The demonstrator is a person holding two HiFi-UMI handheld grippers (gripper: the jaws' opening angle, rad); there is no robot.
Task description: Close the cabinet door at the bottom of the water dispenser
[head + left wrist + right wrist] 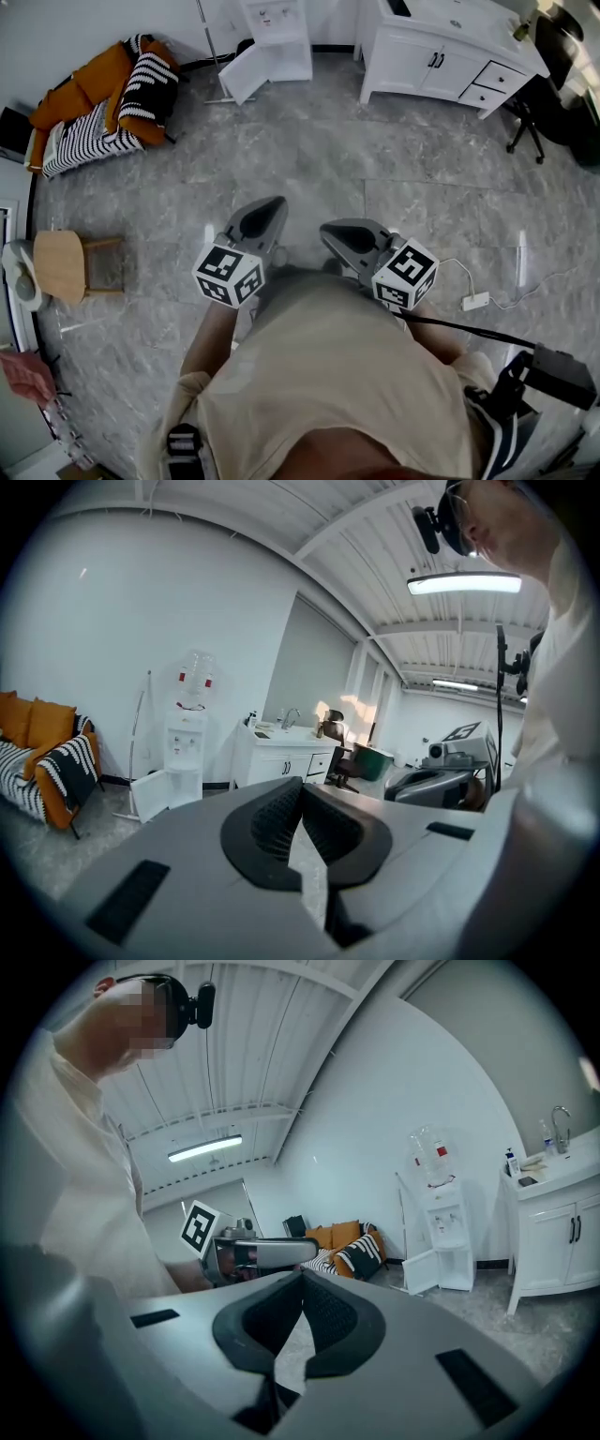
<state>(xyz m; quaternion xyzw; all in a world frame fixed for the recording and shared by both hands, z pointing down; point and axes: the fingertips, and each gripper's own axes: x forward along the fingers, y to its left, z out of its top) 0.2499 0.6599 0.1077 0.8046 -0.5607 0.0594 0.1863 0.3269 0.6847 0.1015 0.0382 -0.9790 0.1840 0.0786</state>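
Note:
The white water dispenser [277, 37] stands against the far wall, a clear bottle on top [194, 679]. Its bottom cabinet door [242, 75] hangs open, swung out to the left; it also shows in the left gripper view [150, 794] and the right gripper view [420, 1272]. Both grippers are held close to the person's waist, far from the dispenser. My left gripper [269, 214] is shut with nothing between its pads [277, 816]. My right gripper [336, 234] is also shut and empty, its tips meeting [302, 1277]. Each gripper shows in the other's view, the right one [441, 782] and the left one [267, 1252].
An orange sofa [98, 98] with striped cushions sits at the left wall. A white sink cabinet [441, 56] stands right of the dispenser, an office chair [525, 131] beyond it. A wooden stool [66, 265] is at the left. A white adapter and cable [475, 301] lie on the grey floor.

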